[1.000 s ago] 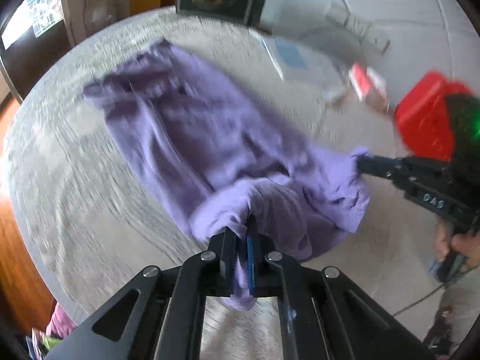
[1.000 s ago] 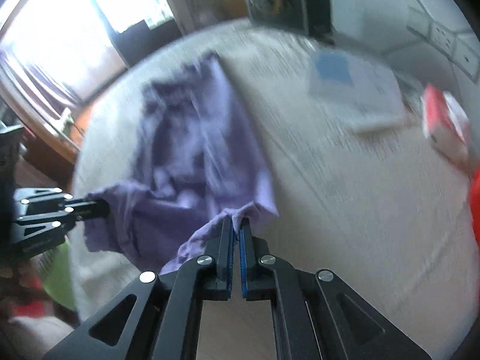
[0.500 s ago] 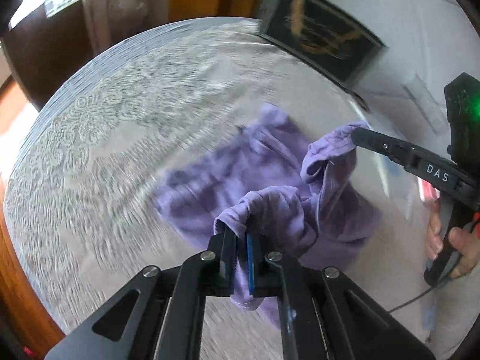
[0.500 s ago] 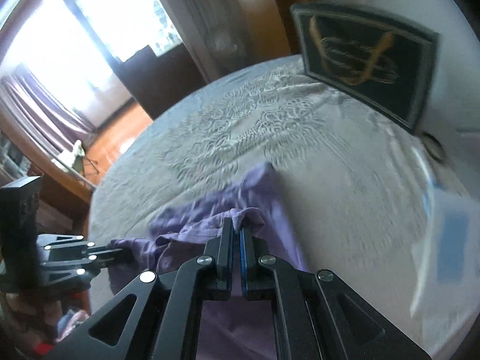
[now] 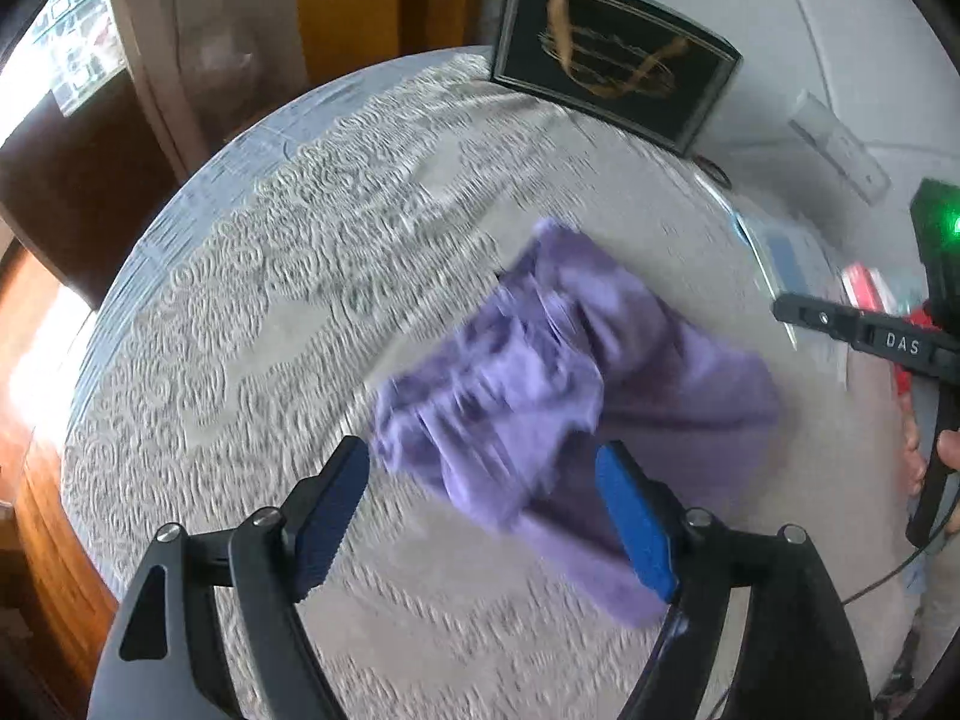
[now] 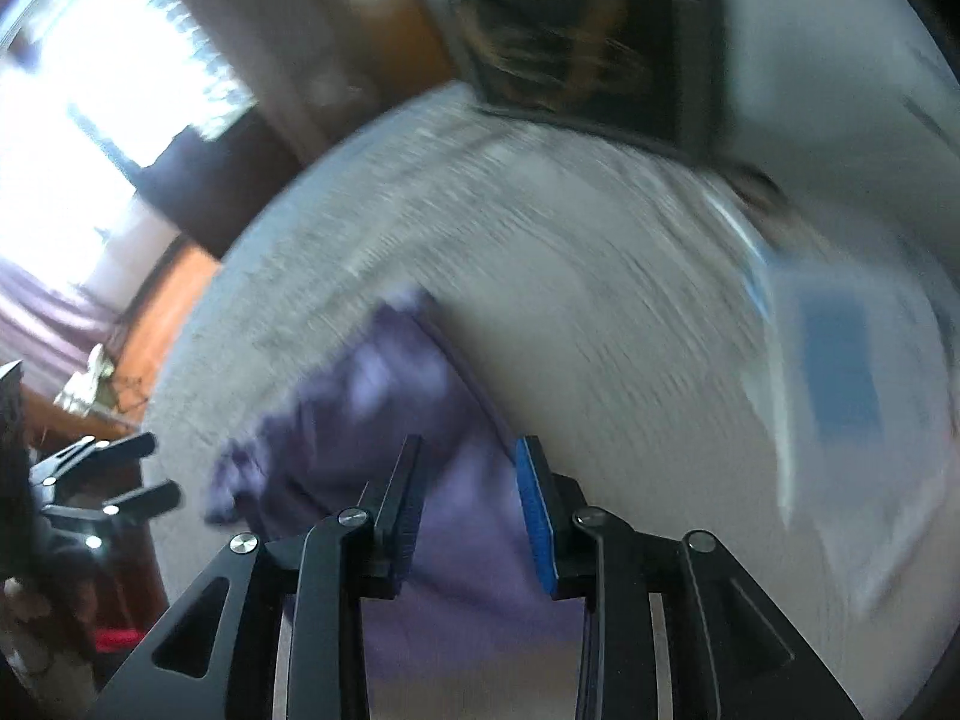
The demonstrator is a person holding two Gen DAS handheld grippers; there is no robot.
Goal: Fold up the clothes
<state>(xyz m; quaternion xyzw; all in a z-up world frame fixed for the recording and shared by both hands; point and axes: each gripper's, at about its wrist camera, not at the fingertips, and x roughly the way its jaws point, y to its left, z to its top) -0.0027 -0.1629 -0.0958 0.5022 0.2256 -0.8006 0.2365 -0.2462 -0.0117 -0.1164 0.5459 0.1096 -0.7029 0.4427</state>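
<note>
Purple garment (image 5: 576,396) lies doubled over in a rumpled heap on the lace-patterned tablecloth (image 5: 270,276), so one fold looks done, with smoothing and further folds likely left. Half a second ago both grippers pinched its raised edge; now the left gripper (image 5: 486,516) and right gripper (image 6: 468,504) stand spread and empty above it.

One purple garment (image 5: 576,396), two grippers, one framed picture (image 5: 612,60), perhaps one booklet (image 6: 840,372)
</note>
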